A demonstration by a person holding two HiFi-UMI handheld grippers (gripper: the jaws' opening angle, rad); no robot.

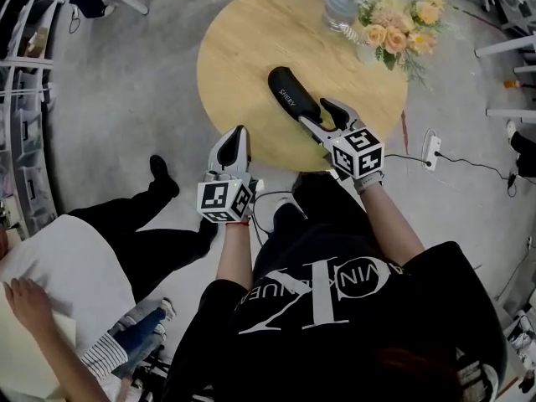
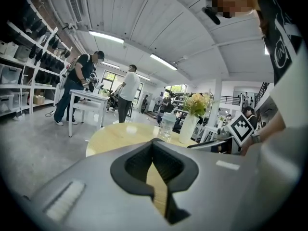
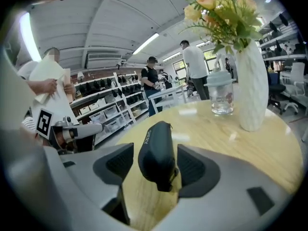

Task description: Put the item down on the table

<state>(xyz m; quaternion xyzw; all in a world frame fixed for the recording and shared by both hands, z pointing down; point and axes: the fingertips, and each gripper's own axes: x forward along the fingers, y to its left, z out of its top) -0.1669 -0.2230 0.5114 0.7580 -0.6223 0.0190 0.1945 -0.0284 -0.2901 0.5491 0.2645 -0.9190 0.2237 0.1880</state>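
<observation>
A black zip case [image 1: 291, 93] lies slantwise on the round wooden table [image 1: 243, 48], toward its near edge. My right gripper [image 1: 314, 111] is shut on the case's near end, and in the right gripper view the case [image 3: 155, 150] stands between the two pads, just above the tabletop [image 3: 240, 148]. I cannot tell whether the near end rests on the wood. My left gripper [image 1: 237, 132] is shut and empty at the table's near rim, to the left of the case. The left gripper [image 2: 154, 150] looks across the tabletop [image 2: 115, 134].
A white vase of flowers [image 1: 394, 32] and a clear lidded cup [image 1: 339, 2] stand at the table's far right; the right gripper view shows the vase [image 3: 250, 90] and cup [image 3: 221, 93] behind the case. A seated person's legs [image 1: 151, 224] are at left. A power strip [image 1: 431, 149] lies on the floor.
</observation>
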